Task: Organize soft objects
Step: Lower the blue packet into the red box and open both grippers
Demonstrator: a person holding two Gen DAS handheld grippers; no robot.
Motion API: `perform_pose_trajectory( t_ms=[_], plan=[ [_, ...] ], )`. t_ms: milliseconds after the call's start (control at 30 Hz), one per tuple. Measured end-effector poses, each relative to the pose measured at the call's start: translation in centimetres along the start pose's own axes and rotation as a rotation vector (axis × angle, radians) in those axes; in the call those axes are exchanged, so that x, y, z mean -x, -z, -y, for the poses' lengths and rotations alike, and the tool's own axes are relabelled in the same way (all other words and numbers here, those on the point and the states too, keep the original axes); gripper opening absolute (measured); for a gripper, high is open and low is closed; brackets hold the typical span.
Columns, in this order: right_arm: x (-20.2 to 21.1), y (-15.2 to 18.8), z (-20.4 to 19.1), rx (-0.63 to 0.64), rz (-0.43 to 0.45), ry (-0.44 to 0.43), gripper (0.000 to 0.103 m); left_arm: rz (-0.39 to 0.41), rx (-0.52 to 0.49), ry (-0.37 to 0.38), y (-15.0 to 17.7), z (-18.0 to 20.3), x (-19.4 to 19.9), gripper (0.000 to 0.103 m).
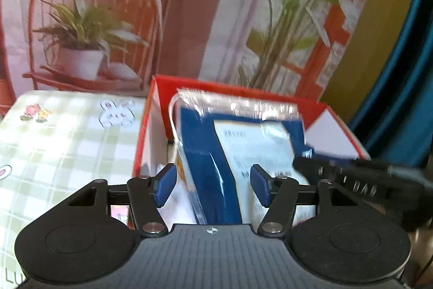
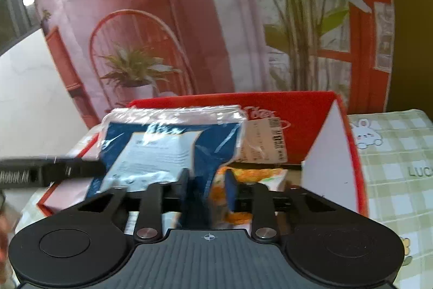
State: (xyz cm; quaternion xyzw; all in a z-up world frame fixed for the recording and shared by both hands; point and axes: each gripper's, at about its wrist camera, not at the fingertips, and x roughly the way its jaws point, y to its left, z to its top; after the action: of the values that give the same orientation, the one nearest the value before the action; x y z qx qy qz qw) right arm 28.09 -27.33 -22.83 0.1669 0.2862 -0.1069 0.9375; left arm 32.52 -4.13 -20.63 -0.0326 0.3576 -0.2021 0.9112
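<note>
A soft blue packet in clear wrap with a white label (image 1: 243, 142) (image 2: 162, 148) leans upright inside a red box with white inner walls (image 1: 216, 84) (image 2: 284, 102). My left gripper (image 1: 213, 186) is open, its blue pads standing apart on either side of the packet's near edge without pressing it. My right gripper (image 2: 209, 187) is open by a narrower gap, with a lower corner of the packet between its fingers and a slit of space beside the right pad. Each gripper's black finger shows in the other's view, the right one (image 1: 351, 172) and the left one (image 2: 54, 169).
An orange-patterned packet (image 2: 251, 175) and a wrapped item with a barcode tag (image 2: 265, 142) also lie in the box. The box stands on a green checked tablecloth (image 1: 54, 153) (image 2: 400, 153). A printed backdrop of plants and a chair hangs close behind.
</note>
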Motion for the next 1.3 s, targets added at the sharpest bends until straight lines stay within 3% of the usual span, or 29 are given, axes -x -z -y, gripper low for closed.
perform_pose_trajectory(
  t_ms=[33,67,200,367,500,533,600,833,933,1033,1167,1300],
  plan=[
    [0.0,0.0,0.0,0.004,0.006,0.014,0.044,-0.012,-0.009,-0.002,0.1,0.1,-0.2,0.057],
    [0.2,0.1,-0.1,0.010,0.010,0.018,0.047,-0.023,-0.015,-0.003,0.2,0.1,-0.4,0.046],
    [0.8,0.4,-0.1,0.000,0.003,-0.021,0.047,-0.026,-0.009,-0.013,0.4,0.0,-0.3,0.034],
    [1.5,0.8,-0.7,0.006,-0.052,-0.093,0.047,-0.023,-0.012,-0.017,0.2,-0.1,-0.5,0.031],
    [1.3,1.2,-0.6,-0.019,-0.112,-0.096,0.047,-0.020,0.006,-0.029,-0.1,0.1,-1.1,0.031],
    [1.2,1.3,-0.4,-0.027,-0.120,-0.099,0.045,-0.016,0.004,-0.032,-0.2,0.1,-1.3,0.031],
    [1.0,1.5,-0.1,-0.056,-0.132,-0.118,0.026,-0.004,0.001,-0.035,-0.4,0.4,-1.4,0.031],
    [1.7,1.7,2.4,-0.298,-0.050,-0.113,0.017,0.048,0.026,-0.007,-1.3,0.0,-0.6,0.038],
    [1.7,1.7,2.5,-0.296,-0.049,-0.084,0.016,0.049,0.013,-0.006,-1.2,0.1,-0.1,0.039],
    [1.4,1.6,1.5,-0.226,-0.080,-0.070,0.018,0.026,-0.017,0.005,-0.9,0.5,0.0,0.039],
    [2.2,1.3,0.6,-0.146,-0.043,0.012,0.040,0.019,-0.011,0.013,-0.4,0.6,0.5,0.039],
    [3.5,1.2,0.8,-0.139,-0.011,0.041,0.049,0.031,-0.026,0.012,-0.1,1.0,1.7,0.039]
  ],
)
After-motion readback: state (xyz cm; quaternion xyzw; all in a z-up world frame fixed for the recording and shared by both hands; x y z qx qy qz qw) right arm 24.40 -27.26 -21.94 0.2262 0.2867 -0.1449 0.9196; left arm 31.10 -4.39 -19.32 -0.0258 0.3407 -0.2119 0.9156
